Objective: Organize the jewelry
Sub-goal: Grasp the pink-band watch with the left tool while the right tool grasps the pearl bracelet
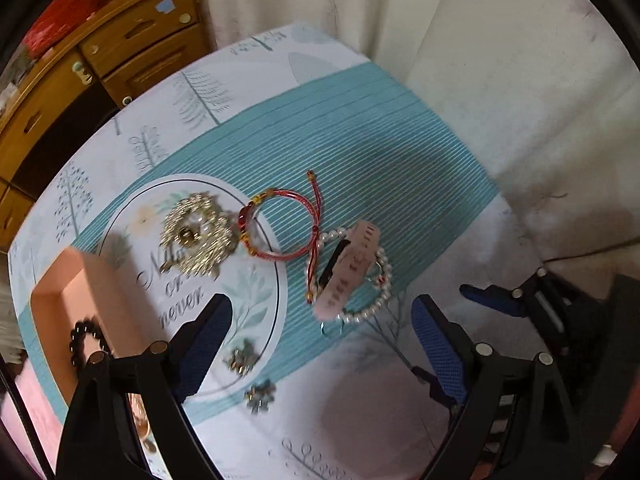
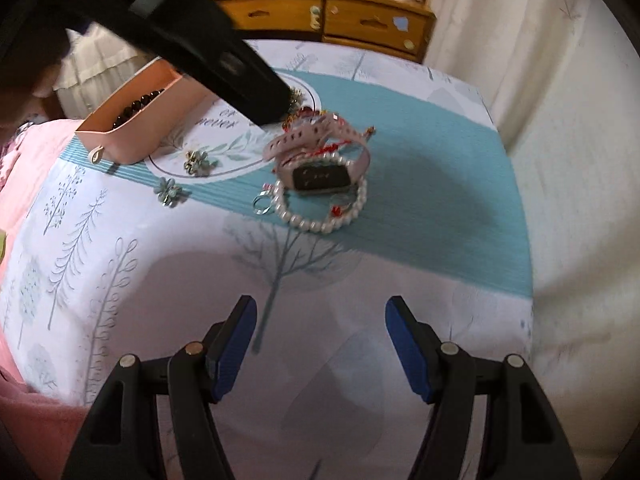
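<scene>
A pink jewelry box (image 1: 80, 300) (image 2: 132, 128) sits at the table's left with a dark bead bracelet (image 1: 82, 340) (image 2: 136, 106) inside. On the cloth lie a gold brooch (image 1: 196, 234), a red cord bracelet (image 1: 280, 224), a pink watch (image 1: 352, 268) (image 2: 320, 168), a pearl bracelet (image 1: 376, 304) (image 2: 320, 216) and two flower earrings (image 1: 260, 396) (image 2: 170, 192). My left gripper (image 1: 320, 344) is open above the cloth near the watch. My right gripper (image 2: 320, 344) is open and empty above the table's near side; it also shows in the left wrist view (image 1: 492, 294).
A small ring (image 2: 262, 204) lies beside the pearls. The table (image 2: 440, 240) has a teal and white printed cloth. A wooden dresser (image 1: 120, 52) (image 2: 360, 20) stands behind it. White curtains (image 2: 560, 120) hang at the right, pink bedding (image 2: 36, 152) lies at the left.
</scene>
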Demonstrator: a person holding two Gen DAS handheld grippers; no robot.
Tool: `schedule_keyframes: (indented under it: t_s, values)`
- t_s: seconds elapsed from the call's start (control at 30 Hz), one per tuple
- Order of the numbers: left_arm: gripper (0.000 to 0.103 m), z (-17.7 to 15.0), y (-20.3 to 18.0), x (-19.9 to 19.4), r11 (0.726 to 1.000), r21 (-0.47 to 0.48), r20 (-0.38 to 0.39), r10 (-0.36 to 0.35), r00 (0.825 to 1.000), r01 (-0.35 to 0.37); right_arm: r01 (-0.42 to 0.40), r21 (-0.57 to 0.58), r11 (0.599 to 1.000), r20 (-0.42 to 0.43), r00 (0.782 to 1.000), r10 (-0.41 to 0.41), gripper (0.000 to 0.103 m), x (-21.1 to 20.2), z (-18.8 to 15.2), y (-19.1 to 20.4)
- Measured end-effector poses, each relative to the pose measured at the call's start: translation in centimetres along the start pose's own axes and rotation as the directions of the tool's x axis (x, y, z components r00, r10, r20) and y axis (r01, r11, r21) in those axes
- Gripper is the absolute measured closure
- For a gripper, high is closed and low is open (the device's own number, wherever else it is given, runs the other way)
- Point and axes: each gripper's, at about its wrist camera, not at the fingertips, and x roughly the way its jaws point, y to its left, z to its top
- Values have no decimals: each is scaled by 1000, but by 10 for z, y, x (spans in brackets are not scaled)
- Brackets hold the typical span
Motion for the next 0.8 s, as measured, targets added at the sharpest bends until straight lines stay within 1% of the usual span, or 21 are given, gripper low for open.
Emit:
schedule_keyframes:
  t_s: [0.1, 0.17, 0.2, 0.27, 0.3, 0.33, 0.37, 0.4, 0.43, 0.53, 0.6, 0.63, 0.67, 0.7, 0.77, 0.8]
  values:
    - [18, 7, -5, 15, 1000, 7, -14, -4, 1000, 4, -27, -13, 1000, 34, 999, 28, 36, 6, 6, -5]
    - [36, 9, -5, 22, 1000, 9, -24, -4, 1000, 4, -46, -6, 999, 58, 997, 47, 36, 10, 10, -9]
    - [40, 11, -4, 26, 1000, 7, -32, -7, 999, 8, -52, 2, 999, 69, 996, 52, 36, 13, 12, -11]
    - [57, 14, -2, 34, 1000, -6, -44, -22, 999, 22, -62, 18, 998, 81, 995, 61, 36, 19, 15, -16]
    - [62, 16, -1, 36, 999, -16, -49, -31, 998, 30, -66, 26, 997, 82, 995, 63, 36, 21, 16, -17]
    - [74, 17, 1, 38, 998, -29, -53, -51, 997, 49, -65, 43, 997, 81, 995, 61, 36, 25, 18, -20]
    - [82, 17, 2, 38, 997, -40, -52, -71, 996, 69, -69, 60, 996, 82, 995, 64, 36, 27, 19, -23]
    - [85, 17, 3, 37, 995, -46, -44, -86, 995, 84, -77, 81, 994, 86, 994, 70, 36, 29, 22, -24]
    - [85, 17, 4, 35, 994, -48, -28, -98, 995, 97, -84, 97, 992, 89, 993, 75, 36, 29, 22, -26]
    - [85, 16, 6, 24, 995, -49, 16, -88, 996, 88, -116, 176, 977, 99, 990, 100, 36, 34, 28, -35]
    - [85, 15, 9, 16, 995, -62, 35, -81, 996, 83, -133, 217, 967, 101, 988, 113, 40, 38, 31, -36]
    - [85, 15, 11, 11, 994, -71, 48, -81, 996, 85, -138, 236, 962, 101, 988, 117, 44, 40, 33, -37]
    - [85, 14, 14, 5, 992, -86, 66, -82, 994, 88, -144, 263, 954, 107, 987, 119, 47, 41, 36, -39]
    - [85, 14, 17, 1, 991, -96, 74, -82, 994, 89, -146, 274, 951, 109, 987, 120, 48, 41, 33, -40]
    - [85, 13, 23, -8, 988, -127, 87, -81, 993, 91, -136, 290, 947, 107, 988, 110, 53, 43, 36, -41]
    - [85, 14, 26, -11, 986, -139, 92, -78, 993, 91, -119, 283, 952, 100, 990, 95, 55, 43, 37, -39]
